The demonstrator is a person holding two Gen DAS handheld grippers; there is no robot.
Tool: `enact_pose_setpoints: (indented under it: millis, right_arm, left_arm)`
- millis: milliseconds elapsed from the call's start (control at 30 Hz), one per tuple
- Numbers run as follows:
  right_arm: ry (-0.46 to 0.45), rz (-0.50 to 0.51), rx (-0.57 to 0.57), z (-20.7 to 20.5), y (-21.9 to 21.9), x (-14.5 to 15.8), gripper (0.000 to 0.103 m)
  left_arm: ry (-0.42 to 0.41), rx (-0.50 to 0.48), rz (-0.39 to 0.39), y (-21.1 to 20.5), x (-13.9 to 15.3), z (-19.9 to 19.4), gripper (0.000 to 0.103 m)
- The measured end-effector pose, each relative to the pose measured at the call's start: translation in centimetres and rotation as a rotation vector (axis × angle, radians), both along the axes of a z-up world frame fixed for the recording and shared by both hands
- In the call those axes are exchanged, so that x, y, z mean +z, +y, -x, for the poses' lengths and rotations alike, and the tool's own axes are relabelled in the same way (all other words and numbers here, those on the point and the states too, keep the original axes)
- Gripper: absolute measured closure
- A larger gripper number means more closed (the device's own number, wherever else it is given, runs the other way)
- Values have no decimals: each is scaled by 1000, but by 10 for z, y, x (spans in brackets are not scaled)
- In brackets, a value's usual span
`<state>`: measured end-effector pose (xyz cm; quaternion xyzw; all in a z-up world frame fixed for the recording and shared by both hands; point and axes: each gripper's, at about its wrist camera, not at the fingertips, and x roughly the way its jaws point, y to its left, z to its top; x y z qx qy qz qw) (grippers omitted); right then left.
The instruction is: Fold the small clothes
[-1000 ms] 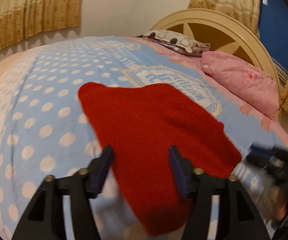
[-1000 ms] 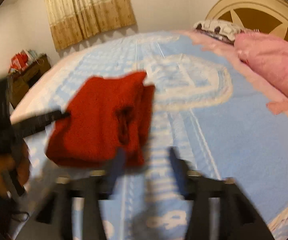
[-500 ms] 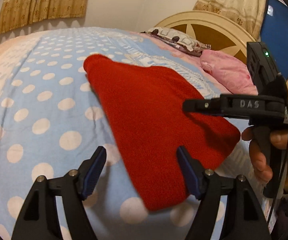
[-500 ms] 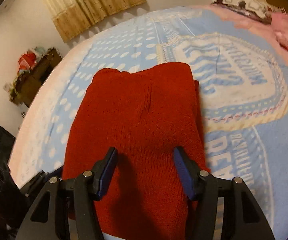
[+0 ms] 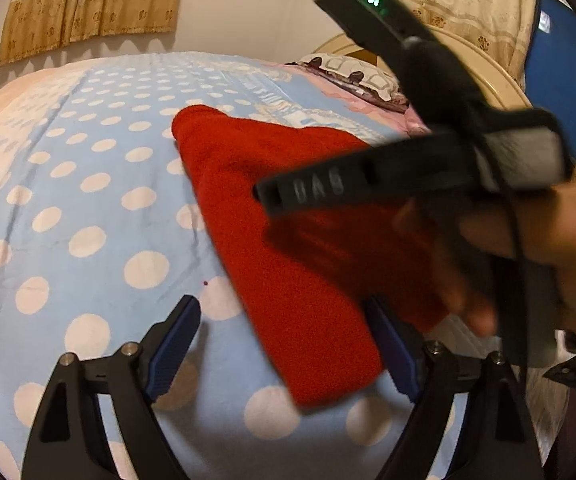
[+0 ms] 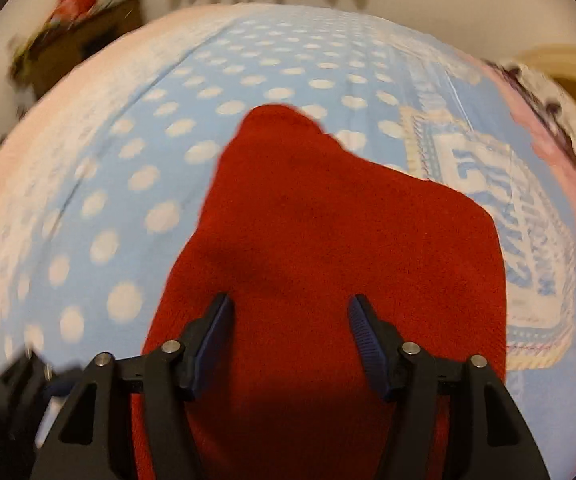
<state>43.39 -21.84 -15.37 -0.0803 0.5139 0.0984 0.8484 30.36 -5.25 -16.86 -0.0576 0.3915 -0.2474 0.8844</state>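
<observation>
Since a second ago my right claw [image 6: 290, 334] has swung over the red knit [image 6: 328, 240] lying on the bed [image 6: 135, 176]. Both claws are opening, empty; left claw [image 5: 283, 344] straddles its near edge. Soft, limp, light: pinch a corner.

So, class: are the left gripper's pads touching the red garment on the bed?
Apart. In the left wrist view the left gripper is opening: its left pad is over bare bedspread, its right pad beside the red garment, neither pressing it.
</observation>
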Motion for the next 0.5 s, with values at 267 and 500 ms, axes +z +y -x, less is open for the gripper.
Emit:
enact_pose_setpoints:
  millis: [267, 500]
  right_arm:
    - [-23, -143, -18, 14, -36, 14, 37]
    - [-65, -167, -12, 35, -69, 3, 36]
  left_arm:
    - [1, -4, -12, -2, 2, 3, 10]
    - [0, -5, -28, -4, 4, 1, 8]
